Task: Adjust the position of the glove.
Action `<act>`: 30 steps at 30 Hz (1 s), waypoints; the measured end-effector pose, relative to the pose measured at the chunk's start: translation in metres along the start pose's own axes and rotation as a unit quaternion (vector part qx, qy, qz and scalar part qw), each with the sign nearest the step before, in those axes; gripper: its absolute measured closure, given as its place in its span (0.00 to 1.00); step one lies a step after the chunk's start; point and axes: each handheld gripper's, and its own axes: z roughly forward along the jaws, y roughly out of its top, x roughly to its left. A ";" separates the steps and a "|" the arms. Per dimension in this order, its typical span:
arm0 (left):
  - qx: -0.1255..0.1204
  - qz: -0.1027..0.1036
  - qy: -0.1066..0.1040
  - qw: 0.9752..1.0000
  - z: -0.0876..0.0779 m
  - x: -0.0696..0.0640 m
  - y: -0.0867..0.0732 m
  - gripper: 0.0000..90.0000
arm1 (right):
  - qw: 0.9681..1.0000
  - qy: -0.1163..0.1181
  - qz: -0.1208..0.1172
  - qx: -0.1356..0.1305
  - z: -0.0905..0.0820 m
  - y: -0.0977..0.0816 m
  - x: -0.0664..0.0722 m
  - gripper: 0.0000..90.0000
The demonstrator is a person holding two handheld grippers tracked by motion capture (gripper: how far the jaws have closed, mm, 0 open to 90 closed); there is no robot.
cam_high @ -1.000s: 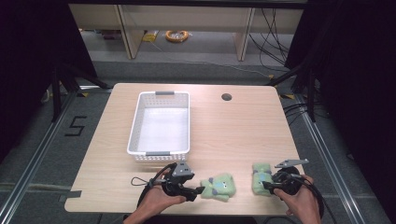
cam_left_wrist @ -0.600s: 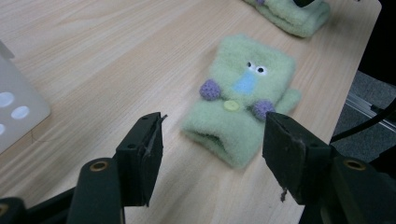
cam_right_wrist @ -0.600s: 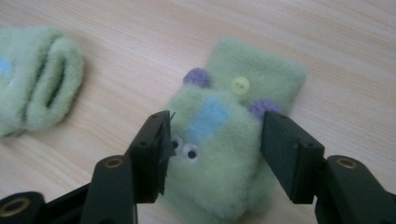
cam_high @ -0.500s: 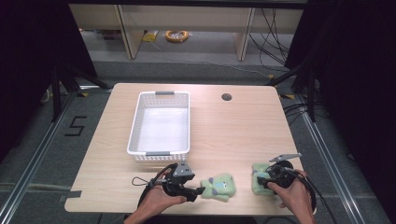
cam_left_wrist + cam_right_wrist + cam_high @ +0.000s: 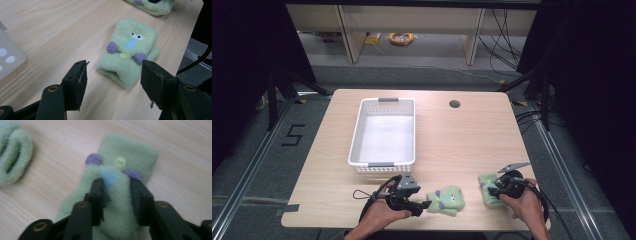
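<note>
From above, we see our left gripper [image 5: 424, 204] beside one green mitten [image 5: 446, 200] at the table's [image 5: 452, 140] near edge, our right gripper [image 5: 488, 186] on the other mitten [image 5: 486, 188]. In the left gripper view, the jaws stand apart, empty. In the right gripper view, the jaws have just been closing and pinch a fold.

Your pale wooden worktop [image 5: 462, 140] looks smooth and matt, its grain running in fine straight lines. The white perforated plastic basket [image 5: 383, 132] has a slight sheen. Both pale green fleece mittens with purple pompoms are fuzzy, soft cloth: one [image 5: 128, 51] lies before your left claw [image 5: 113, 78], the other [image 5: 120, 192] bunches between your right claw [image 5: 116, 195]. Each carries a glossy yellow-green plastic button. The claw pads are matt black, scuffed at the edges
</note>
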 end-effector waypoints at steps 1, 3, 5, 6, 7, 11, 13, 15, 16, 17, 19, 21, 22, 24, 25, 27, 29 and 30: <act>-0.006 -0.008 -0.004 1.000 0.000 0.001 0.000 0.42 | 1.000 0.010 0.000 -0.004 0.000 0.000 -0.001 0.84; -0.006 -0.017 -0.003 1.000 -0.001 0.001 0.000 0.42 | 1.000 0.013 -0.010 -0.007 0.000 0.000 -0.001 0.87; -0.003 -0.007 0.000 1.000 -0.002 0.003 0.000 0.43 | 1.000 0.017 -0.019 -0.012 0.000 -0.001 -0.001 0.90; -0.002 -0.004 -0.005 1.000 -0.003 0.003 0.000 0.43 | 1.000 0.017 -0.019 -0.012 0.000 -0.001 -0.001 0.90; -0.002 -0.011 -0.003 1.000 -0.003 0.003 0.000 0.43 | 0.999 0.017 -0.026 -0.012 -0.001 0.000 -0.002 0.90; -0.009 -0.012 -0.003 1.000 -0.003 0.004 0.000 0.44 | 0.999 0.024 -0.030 -0.010 -0.004 0.000 -0.001 0.92; -0.008 -0.018 -0.003 1.000 -0.003 0.004 0.000 0.44 | 0.998 0.021 -0.054 -0.020 -0.007 0.001 -0.003 0.93; -0.002 -0.006 0.000 1.000 -0.003 0.007 0.001 0.45 | 0.998 0.023 -0.058 -0.030 -0.013 0.003 0.001 0.93; -0.010 -0.015 -0.003 1.000 -0.002 0.006 0.000 0.45 | 0.997 0.025 -0.069 -0.037 -0.018 0.005 0.003 0.93; -0.010 -0.015 -0.003 1.000 -0.002 0.006 0.000 0.45 | 0.997 0.025 -0.069 -0.037 -0.018 0.005 0.003 0.93; -0.009 -0.017 -0.002 1.000 -0.002 0.006 0.000 0.45 | 0.995 0.035 -0.075 -0.055 -0.023 0.008 0.010 0.93; -0.009 -0.015 -0.004 1.000 -0.002 0.006 0.000 0.45 | 0.994 0.042 -0.082 -0.057 -0.026 0.010 0.014 0.93; -0.009 -0.015 -0.004 1.000 -0.003 0.006 0.001 0.45 | 0.994 0.042 -0.082 -0.057 -0.026 0.010 0.014 0.93; -0.002 -0.012 -0.005 1.000 -0.004 0.008 0.001 0.45 | 0.993 0.044 -0.095 -0.056 -0.029 0.013 0.017 0.93; -0.011 -0.027 -0.004 1.000 -0.002 0.006 0.001 0.45 | 0.993 0.048 -0.093 -0.056 -0.032 0.015 0.020 0.93; -0.010 -0.020 -0.003 1.000 -0.003 0.007 0.002 0.45 | 0.991 0.048 -0.111 -0.061 -0.033 0.018 0.024 0.93; -0.013 -0.031 -0.013 0.999 -0.004 0.008 0.003 0.45 | 0.989 0.055 -0.121 -0.064 -0.036 0.022 0.030 0.93; -0.016 -0.046 -0.023 0.999 -0.005 0.010 0.004 0.44 | 0.988 0.053 -0.124 -0.079 -0.035 0.024 0.034 0.93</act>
